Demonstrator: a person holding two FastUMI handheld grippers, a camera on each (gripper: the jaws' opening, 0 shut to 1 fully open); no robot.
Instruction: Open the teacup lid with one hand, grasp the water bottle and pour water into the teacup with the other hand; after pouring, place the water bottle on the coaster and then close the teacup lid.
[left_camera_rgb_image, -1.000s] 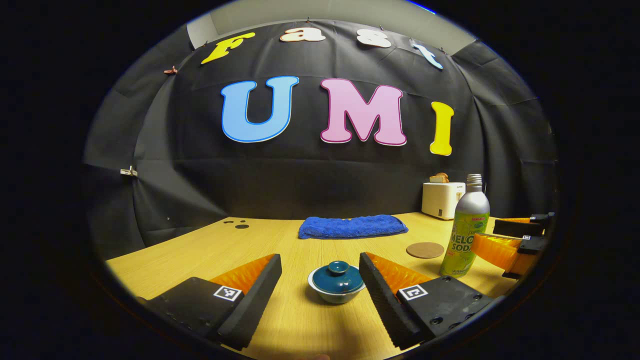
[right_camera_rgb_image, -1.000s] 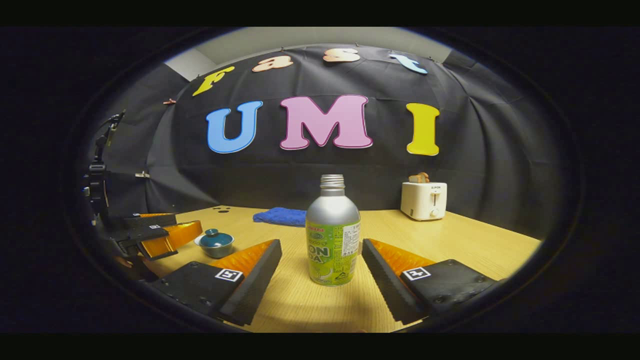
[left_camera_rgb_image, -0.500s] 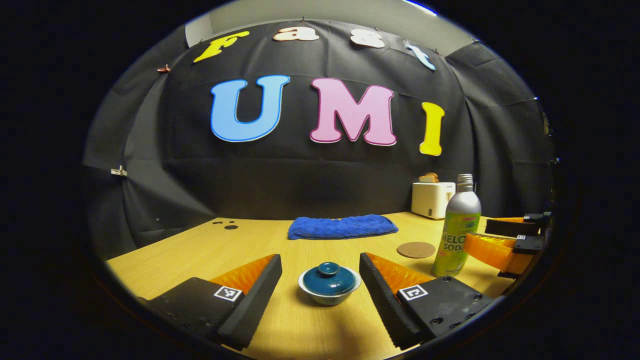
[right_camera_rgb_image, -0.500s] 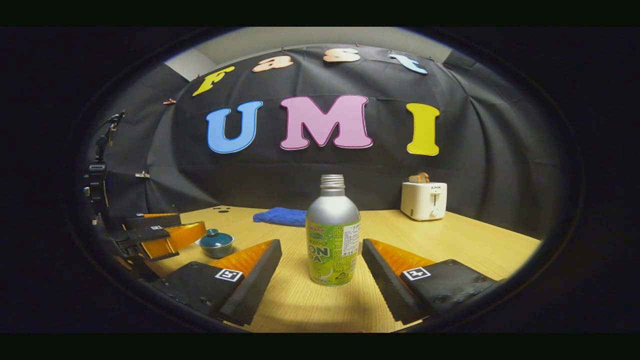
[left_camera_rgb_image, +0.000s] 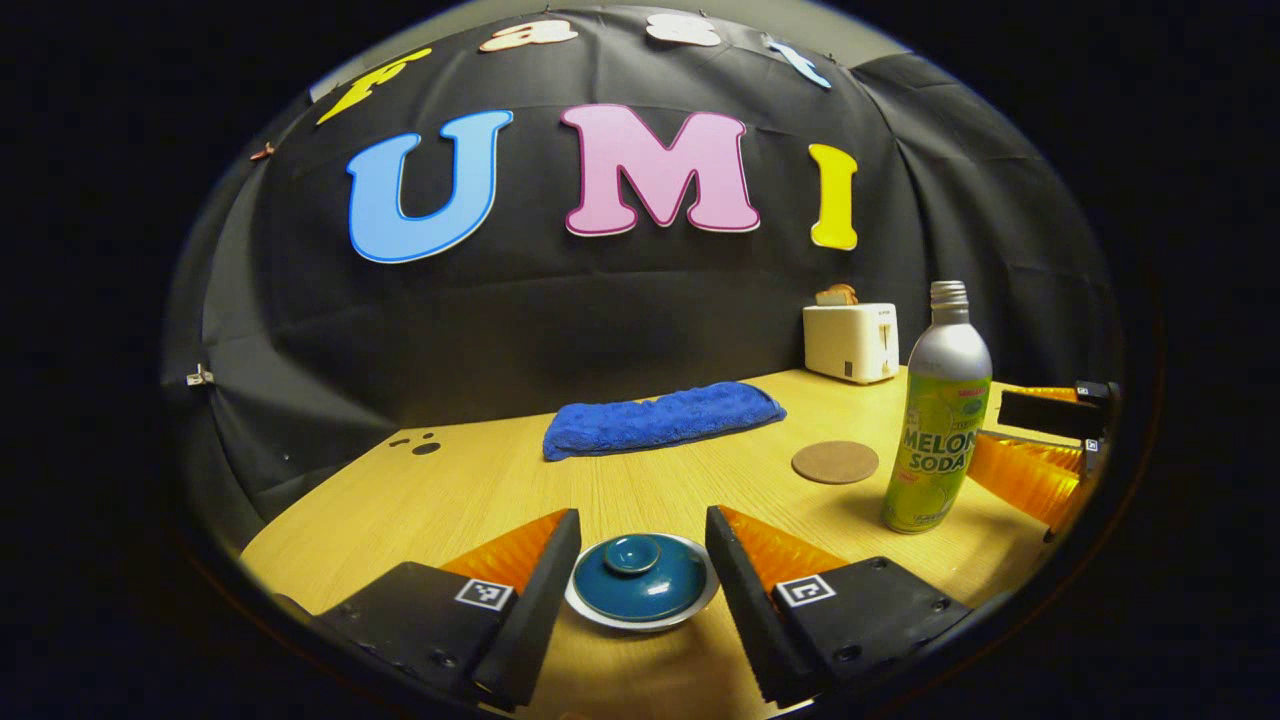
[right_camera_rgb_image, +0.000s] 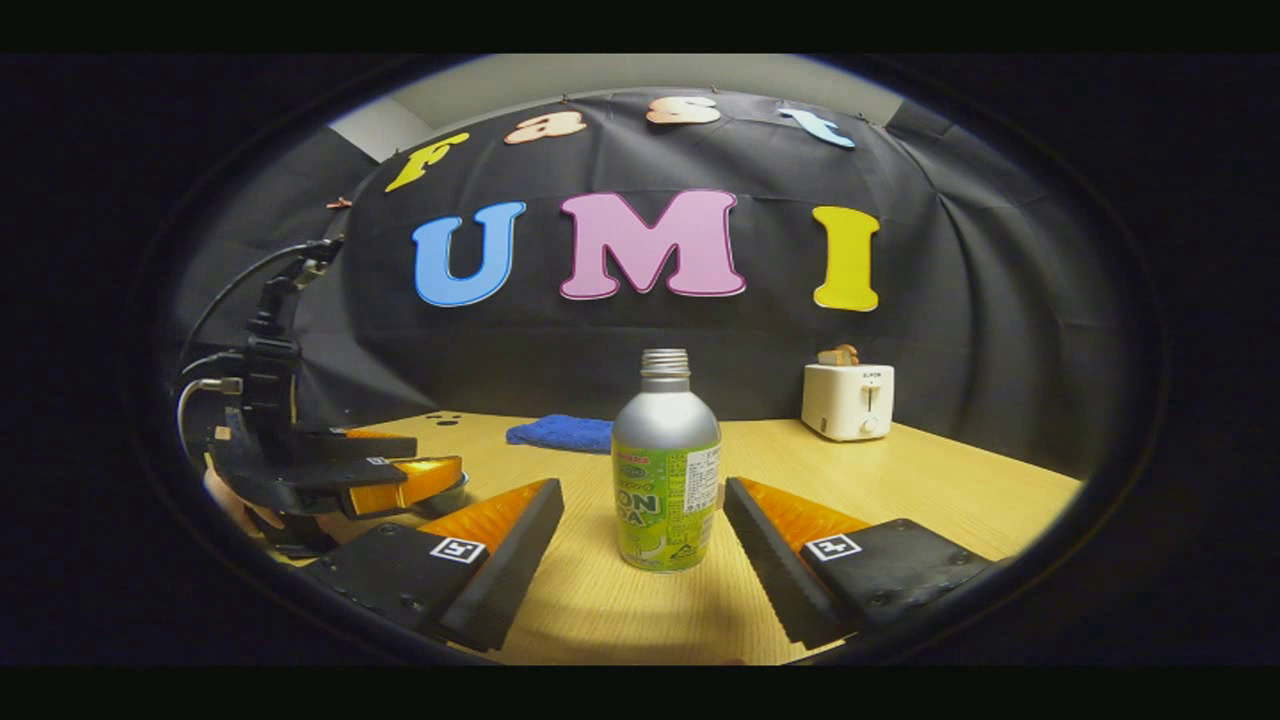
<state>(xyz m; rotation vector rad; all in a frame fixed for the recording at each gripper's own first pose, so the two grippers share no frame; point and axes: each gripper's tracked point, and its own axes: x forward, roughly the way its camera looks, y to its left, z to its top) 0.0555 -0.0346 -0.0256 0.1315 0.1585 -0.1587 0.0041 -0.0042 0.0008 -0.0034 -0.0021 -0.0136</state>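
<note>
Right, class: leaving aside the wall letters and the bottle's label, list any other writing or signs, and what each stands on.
Toaster: a small mark on its front, too small to read.
Left tool: a square black-and-white coded marker on each finger, no words.
Right tool: the same markers, no words.
Teacup lid and coaster: none.

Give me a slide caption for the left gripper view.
Open left gripper straddles the lidded teacup; soda bottle stands beside the coaster.
</note>
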